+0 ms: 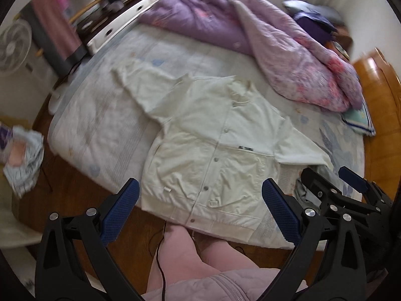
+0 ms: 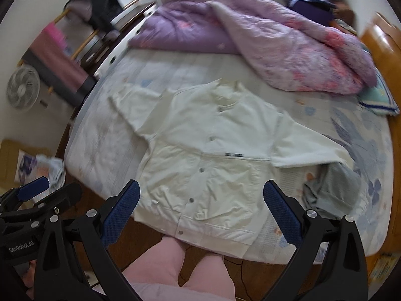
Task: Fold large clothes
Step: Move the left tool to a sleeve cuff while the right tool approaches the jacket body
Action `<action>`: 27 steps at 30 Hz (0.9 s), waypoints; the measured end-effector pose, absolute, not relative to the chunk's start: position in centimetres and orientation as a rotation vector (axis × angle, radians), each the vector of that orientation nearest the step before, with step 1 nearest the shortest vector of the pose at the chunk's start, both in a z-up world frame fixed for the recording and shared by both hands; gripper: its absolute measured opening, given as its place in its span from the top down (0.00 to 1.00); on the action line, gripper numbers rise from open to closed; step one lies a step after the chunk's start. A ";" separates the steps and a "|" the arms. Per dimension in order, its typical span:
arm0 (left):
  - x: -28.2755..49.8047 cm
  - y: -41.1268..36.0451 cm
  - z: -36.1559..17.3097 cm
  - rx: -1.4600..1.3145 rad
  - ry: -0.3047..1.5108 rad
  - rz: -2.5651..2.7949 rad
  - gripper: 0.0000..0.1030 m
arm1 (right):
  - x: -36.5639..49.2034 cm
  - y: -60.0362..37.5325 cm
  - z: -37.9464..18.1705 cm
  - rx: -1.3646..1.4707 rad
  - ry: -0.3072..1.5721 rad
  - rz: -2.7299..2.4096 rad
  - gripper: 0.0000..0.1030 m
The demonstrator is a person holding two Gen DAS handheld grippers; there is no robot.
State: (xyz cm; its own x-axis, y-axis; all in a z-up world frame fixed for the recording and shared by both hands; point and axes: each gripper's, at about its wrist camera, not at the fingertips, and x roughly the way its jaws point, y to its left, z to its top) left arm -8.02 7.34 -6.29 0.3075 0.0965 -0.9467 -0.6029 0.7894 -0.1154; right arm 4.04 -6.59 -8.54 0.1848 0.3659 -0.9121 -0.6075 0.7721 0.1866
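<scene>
Big picture first: the bed (image 1: 100, 115) fills both views, its pale printed sheet quilted and soft; on it the cream jacket (image 1: 213, 150) lies spread flat, front up, snap buttons running down the middle, ribbed hem at the near edge of the mattress, one sleeve out to each side; a small dark label sits on its chest. Behind it a purple-and-pink quilt (image 1: 263, 37) is heaped, puffy and crumpled, at the far side of the bed; a grey-green garment (image 2: 335, 188) lies bunched just beside the jacket's right sleeve. A white fan (image 1: 12, 47) stands on the floor to the left; crumpled striped cloth (image 1: 25, 155) lies on the wooden floor below it. Now the tongs: left tongs (image 1: 200, 210) spread wide, blue textured pads apart, holding nothing, hovering over the jacket's hem; right tongs (image 2: 203, 210) equally wide, empty, above the same hem; neither touches the fabric. The person's pink-trousered legs (image 2: 175, 263) stand against the bed edge, below the hem.
</scene>
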 end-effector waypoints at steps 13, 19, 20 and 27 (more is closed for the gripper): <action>-6.5 21.7 -12.2 -0.688 1.230 0.434 0.05 | 6.7 5.6 -12.8 -0.217 1.292 0.674 0.07; -3.4 29.4 -17.4 -0.693 1.294 0.403 0.05 | 9.3 10.3 -16.0 -0.141 1.335 0.619 0.19; -2.6 31.2 -18.8 -0.698 1.303 0.407 0.05 | 9.6 11.1 -16.7 -0.132 1.340 0.615 0.25; 1.9 41.8 -28.0 -0.660 1.359 0.526 0.05 | 14.2 15.0 -25.5 -0.050 1.459 0.542 0.63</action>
